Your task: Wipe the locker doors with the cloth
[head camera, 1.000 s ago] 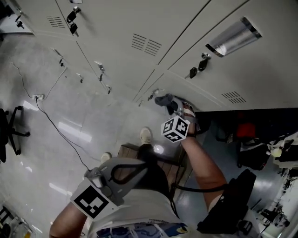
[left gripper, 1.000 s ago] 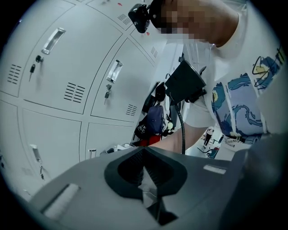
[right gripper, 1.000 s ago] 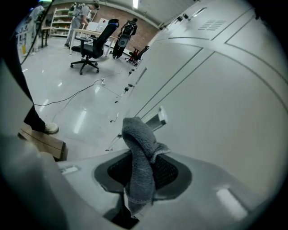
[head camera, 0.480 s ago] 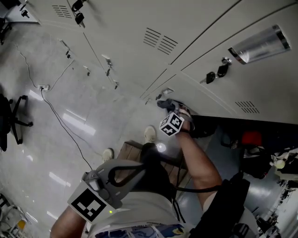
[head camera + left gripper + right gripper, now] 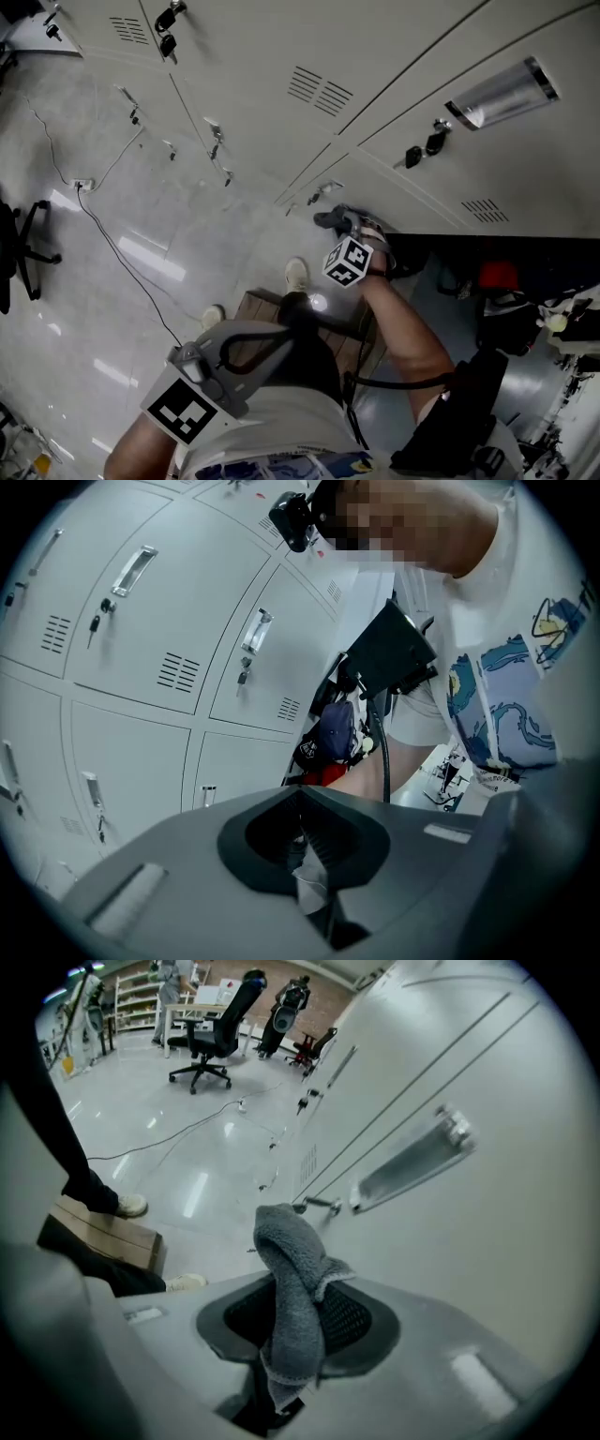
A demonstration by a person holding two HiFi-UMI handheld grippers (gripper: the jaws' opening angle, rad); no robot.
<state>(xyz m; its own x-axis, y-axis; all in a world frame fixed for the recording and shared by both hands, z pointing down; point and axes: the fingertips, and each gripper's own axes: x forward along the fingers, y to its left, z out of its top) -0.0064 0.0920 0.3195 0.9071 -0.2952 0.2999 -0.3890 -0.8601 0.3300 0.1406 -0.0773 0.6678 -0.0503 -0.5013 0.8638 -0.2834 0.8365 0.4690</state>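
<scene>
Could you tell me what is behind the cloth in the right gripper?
Behind the grey cloth, held in the right gripper, is a pale locker door with a small latch; whatever the cloth overlaps is hidden.

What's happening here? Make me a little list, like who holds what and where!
Right gripper: shut on the grey cloth
Cloth position: close to a locker door, near its handle; contact unclear
Left gripper: jaws together on a pale scrap, held near the person's body
Wiping: right gripper only
</scene>
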